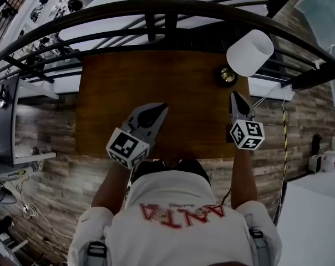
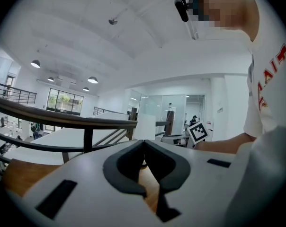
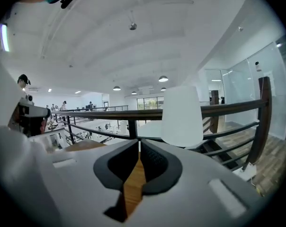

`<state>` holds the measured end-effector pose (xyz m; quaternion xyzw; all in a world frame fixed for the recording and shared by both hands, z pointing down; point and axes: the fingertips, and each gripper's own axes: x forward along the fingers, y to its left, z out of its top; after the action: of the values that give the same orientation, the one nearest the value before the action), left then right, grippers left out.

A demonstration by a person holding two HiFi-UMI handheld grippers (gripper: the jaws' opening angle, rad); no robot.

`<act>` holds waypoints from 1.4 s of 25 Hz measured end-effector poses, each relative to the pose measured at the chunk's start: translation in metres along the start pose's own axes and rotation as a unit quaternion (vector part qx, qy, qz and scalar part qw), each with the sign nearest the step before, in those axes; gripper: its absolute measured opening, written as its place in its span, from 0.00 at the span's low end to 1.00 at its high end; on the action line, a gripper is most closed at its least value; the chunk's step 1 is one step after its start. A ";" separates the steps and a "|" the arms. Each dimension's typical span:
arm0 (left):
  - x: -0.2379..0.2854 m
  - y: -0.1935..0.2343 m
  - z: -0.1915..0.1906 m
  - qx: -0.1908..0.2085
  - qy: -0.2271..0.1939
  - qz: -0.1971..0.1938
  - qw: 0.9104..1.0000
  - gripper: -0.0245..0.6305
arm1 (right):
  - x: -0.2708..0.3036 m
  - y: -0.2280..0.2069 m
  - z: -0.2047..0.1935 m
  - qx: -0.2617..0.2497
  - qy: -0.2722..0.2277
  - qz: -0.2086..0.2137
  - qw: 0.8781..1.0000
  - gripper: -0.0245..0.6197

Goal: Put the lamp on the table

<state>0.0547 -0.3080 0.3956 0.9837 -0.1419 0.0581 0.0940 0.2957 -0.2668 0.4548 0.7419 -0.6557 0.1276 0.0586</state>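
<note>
The lamp stands upright on the back right corner of the brown wooden table. Its white shade leans out over the table's edge above a round brass base. My right gripper hovers just in front of that base, apart from it, jaws shut and empty. In the right gripper view the shade rises beyond the shut tips of the right gripper. My left gripper is over the table's middle front, also shut with nothing in it. Its tips meet in the left gripper view.
A dark metal railing curves along the table's far side, with an open drop to a lower floor behind it. A thin white cord trails off the table's right side. Wood-plank floor surrounds the table. My torso is against its near edge.
</note>
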 end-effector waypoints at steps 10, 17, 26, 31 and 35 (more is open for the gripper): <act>-0.044 0.004 0.041 0.018 -0.052 0.007 0.998 0.05 | -0.062 0.082 0.083 -0.028 -0.065 0.048 0.996 0.04; -0.057 -0.006 0.062 0.034 -0.070 0.010 0.997 0.05 | -0.079 0.108 0.114 -0.057 -0.090 0.064 0.992 0.04; -0.075 0.002 0.064 0.039 -0.078 0.019 0.996 0.05 | -0.089 0.134 0.125 -0.063 -0.109 0.084 0.989 0.04; -0.077 0.005 0.059 0.038 -0.074 0.022 0.996 0.05 | -0.089 0.142 0.125 -0.048 -0.107 0.105 0.988 0.04; -0.080 0.008 0.053 0.040 -0.067 0.027 0.997 0.05 | -0.086 0.145 0.119 -0.049 -0.103 0.103 0.988 0.04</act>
<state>-0.0193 -0.3044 0.3339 0.9841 -0.1720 -0.0002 0.0435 0.1569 -0.2344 0.3057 0.6759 -0.7365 0.0232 0.0136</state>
